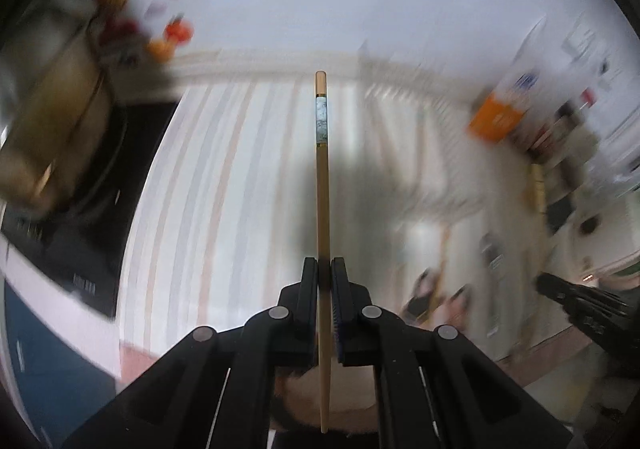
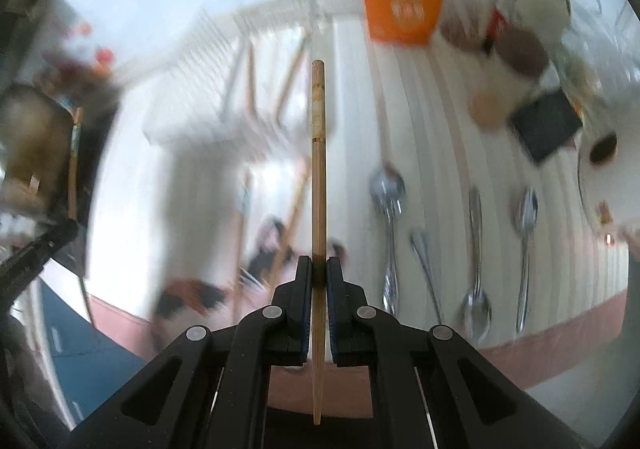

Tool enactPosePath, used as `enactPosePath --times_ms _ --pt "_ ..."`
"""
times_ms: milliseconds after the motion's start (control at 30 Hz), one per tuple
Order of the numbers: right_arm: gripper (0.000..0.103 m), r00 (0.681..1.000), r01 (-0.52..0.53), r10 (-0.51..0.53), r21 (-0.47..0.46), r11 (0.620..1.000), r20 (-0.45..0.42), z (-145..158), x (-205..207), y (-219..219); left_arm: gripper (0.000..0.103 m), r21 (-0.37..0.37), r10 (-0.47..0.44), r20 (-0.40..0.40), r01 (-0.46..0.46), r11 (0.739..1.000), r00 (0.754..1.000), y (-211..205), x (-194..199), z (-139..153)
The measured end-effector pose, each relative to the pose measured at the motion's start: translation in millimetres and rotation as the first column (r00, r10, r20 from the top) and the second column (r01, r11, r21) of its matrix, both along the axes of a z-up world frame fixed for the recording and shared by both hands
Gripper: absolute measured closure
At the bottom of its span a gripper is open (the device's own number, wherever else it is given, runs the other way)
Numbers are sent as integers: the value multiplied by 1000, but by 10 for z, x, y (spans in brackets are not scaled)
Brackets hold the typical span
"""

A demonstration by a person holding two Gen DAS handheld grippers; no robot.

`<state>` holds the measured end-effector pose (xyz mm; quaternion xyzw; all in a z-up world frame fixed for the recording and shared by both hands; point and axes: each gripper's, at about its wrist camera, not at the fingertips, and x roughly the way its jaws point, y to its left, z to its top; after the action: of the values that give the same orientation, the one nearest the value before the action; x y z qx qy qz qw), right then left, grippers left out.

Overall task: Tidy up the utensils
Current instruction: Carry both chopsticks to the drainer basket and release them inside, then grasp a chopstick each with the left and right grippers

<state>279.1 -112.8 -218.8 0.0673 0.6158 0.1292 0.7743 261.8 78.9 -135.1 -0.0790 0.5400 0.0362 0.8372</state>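
I see a striped tablecloth point(image 2: 440, 153), an orange-and-white carton point(image 2: 402, 5) at its far edge, a black cooktop point(image 1: 80, 233) bearing what may be a brown pot point(image 1: 56, 117), all blurred, jars point(image 2: 516, 49) beside a dark pouch point(image 2: 546, 127).

Two chopsticks point(image 1: 322, 185) point(image 2: 319, 185), four spoons point(image 2: 387, 189).

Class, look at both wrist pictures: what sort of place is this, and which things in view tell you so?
Probably a home kitchen or dining table. Metal spoons lie on a striped tablecloth, an orange-and-white carton stands behind them, and a dark cooktop sits at one side.
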Motion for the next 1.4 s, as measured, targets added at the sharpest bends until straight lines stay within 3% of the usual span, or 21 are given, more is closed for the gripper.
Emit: enactPosePath --times_ms 133,267,467,633,767,867,933,1000,1100,1200,1300,1400 --pt "96 998 5 -9 77 997 59 378 564 50 99 -98 -49 63 55 994 997 -127 493 373" --pt "96 999 8 -13 136 991 36 367 1226 177 99 -159 -90 52 97 982 995 -171 1084 439" --pt "96 1000 12 -10 110 994 -26 59 1997 483 99 -190 -100 -65 86 978 993 -208 1910 -3" --pt "95 992 -32 38 50 998 -117 -332 2281 704 97 -170 -96 -163 68 983 982 -222 2216 -308" --pt "73 994 8 -2 53 999 -113 -387 2264 588 96 -143 -54 -152 32 989 987 -141 2120 -341" --pt "72 995 48 -42 71 996 -86 -292 2121 395 88 -81 -17 -112 8 997 994 -71 1941 -272" --pt "72 997 61 -58 57 997 -55 -185 1950 279 68 -12 -3 -79 2 1000 997 -48 1765 -210" --pt "72 997 78 -78 28 997 -15 -101 1704 149 36 44 25 -33 -24 999 999 -12 1537 -159" --pt "62 996 86 -86 -10 996 1 -92 1317 82 4 115 68 34 -71 991 997 31 1163 -164" --pt "62 995 88 -89 -31 996 -40 -294 857 83 0 145 88 34 -92 985 996 66 840 -320" --pt "62 985 80 -82 -21 997 -154 -744 474 217 0 239 109 -43 -95 966 993 83 564 -674" --pt "62 975 58 -66 -43 997 -211 -1094 291 419 0 345 132 -113 -86 935 985 104 329 -1044"
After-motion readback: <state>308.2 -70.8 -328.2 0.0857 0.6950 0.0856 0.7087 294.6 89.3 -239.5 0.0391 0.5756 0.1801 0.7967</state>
